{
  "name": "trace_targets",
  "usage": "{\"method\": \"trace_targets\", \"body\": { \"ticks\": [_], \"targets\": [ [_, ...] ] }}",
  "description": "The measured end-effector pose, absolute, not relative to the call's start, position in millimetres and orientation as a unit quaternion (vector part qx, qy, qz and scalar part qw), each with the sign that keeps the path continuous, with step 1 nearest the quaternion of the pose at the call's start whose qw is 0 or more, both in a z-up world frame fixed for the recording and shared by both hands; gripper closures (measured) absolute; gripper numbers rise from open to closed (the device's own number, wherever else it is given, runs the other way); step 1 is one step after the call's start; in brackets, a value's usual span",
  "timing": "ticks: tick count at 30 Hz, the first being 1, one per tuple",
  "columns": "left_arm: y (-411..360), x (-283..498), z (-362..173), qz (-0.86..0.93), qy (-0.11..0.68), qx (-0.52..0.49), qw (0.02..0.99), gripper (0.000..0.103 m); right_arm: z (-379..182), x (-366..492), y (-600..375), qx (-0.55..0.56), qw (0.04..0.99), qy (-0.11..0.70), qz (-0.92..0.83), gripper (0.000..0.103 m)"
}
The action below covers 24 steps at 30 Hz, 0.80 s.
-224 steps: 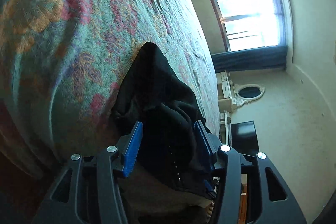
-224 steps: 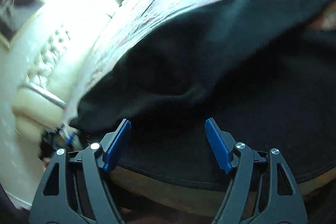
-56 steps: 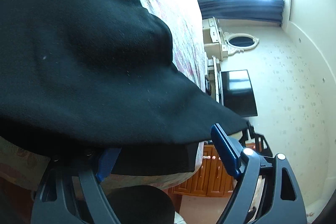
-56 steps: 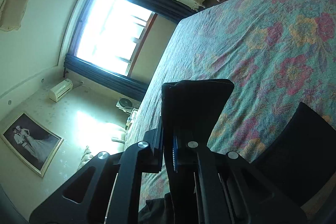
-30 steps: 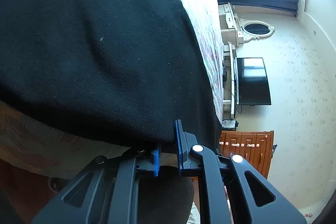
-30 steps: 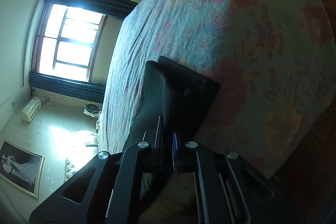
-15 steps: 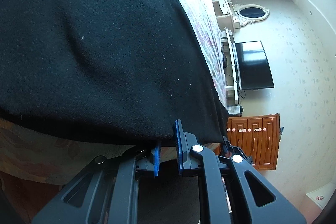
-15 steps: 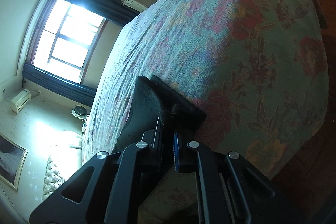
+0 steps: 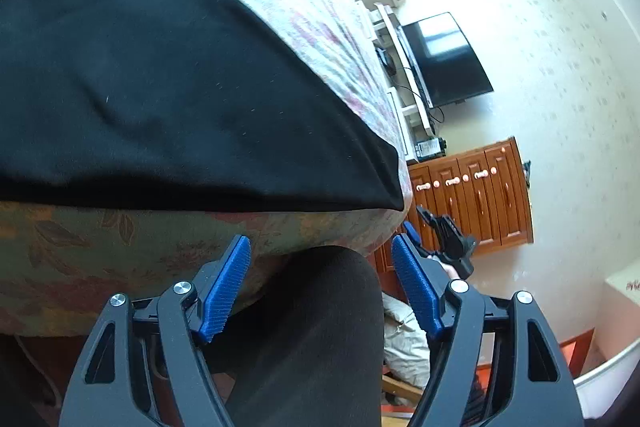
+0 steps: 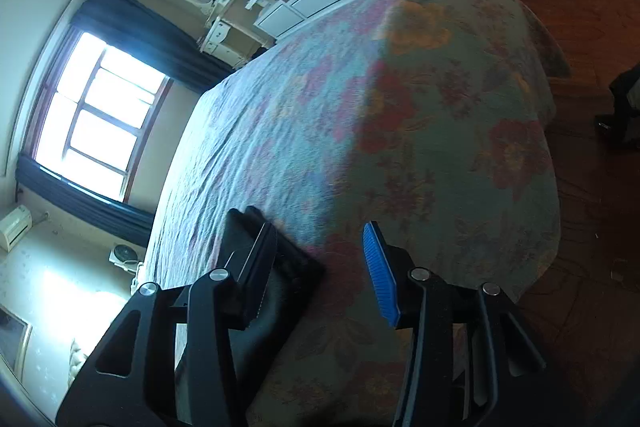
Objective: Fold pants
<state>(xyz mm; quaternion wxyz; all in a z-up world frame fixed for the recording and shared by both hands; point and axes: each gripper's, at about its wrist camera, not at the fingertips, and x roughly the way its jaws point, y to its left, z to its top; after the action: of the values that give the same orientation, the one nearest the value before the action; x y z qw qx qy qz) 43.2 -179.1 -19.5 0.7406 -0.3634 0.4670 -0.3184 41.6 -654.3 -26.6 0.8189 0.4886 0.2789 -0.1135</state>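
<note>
**Both tongs open, black pants spread on the bed**

Two sets of tongs stand with their blue pads spread wide and nothing between them. The left tongs (image 9: pixel 321 281) sit at the bottom centre of the left wrist frame, hanging just off the near edge of the bed (image 9: pixel 120 255), apart from the cloth. Above them the black pants (image 9: pixel 160 87) lie flat on the flowered bedspread, filling the left and centre of that frame, their lower hem running along the bed's edge and ending in a corner at centre right. A dark-clad leg (image 9: pixel 312 339) shows between the pads, below the bed.

The right tongs (image 10: pixel 318 265) sit at the lower centre of the right wrist frame, over the bedspread (image 10: pixel 420 147). A folded black end of the pants (image 10: pixel 276 287) lies at lower left, beside and partly behind the left-hand finger, not gripped. Further out, a window (image 10: pixel 96 123) glows at the left and a wooden cabinet (image 9: pixel 476 199) stands at the right of the left wrist frame.
</note>
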Motion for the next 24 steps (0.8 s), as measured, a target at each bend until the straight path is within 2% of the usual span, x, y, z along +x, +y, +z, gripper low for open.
{"method": "trace_targets", "body": {
  "ticks": [5, 10, 14, 19, 24],
  "targets": [
    [-127.2, 44.7, 14.2, -0.298, 0.396, -0.311, 0.811, 0.025, 22.0, 103.4, -571.7, 0.421, 0.848, 0.318, 0.036, 0.043],
    [-37.6, 66.5, -5.5, -0.176, 0.39, -0.299, 0.853, 0.024, 50.9, 179.5, -436.3, 0.357, 0.819, 0.382, 0.237, 0.039],
    [8.5, 61.8, -38.5, -0.176, 0.406, -0.33, 0.834, 0.024, 53.2, 232.7, -315.3, 0.29, 0.782, 0.436, 0.339, 0.039],
    [-14.9, 37.5, -38.8, -0.211, 0.375, -0.21, 0.878, 0.024, 25.4, 287.1, -167.5, 0.217, 0.706, 0.518, 0.431, 0.039],
    [-5.5, 41.5, -41.3, -0.215, 0.368, -0.235, 0.874, 0.024, -7.0, 317.9, -78.9, 0.152, 0.663, 0.586, 0.441, 0.039]
  ]
}}
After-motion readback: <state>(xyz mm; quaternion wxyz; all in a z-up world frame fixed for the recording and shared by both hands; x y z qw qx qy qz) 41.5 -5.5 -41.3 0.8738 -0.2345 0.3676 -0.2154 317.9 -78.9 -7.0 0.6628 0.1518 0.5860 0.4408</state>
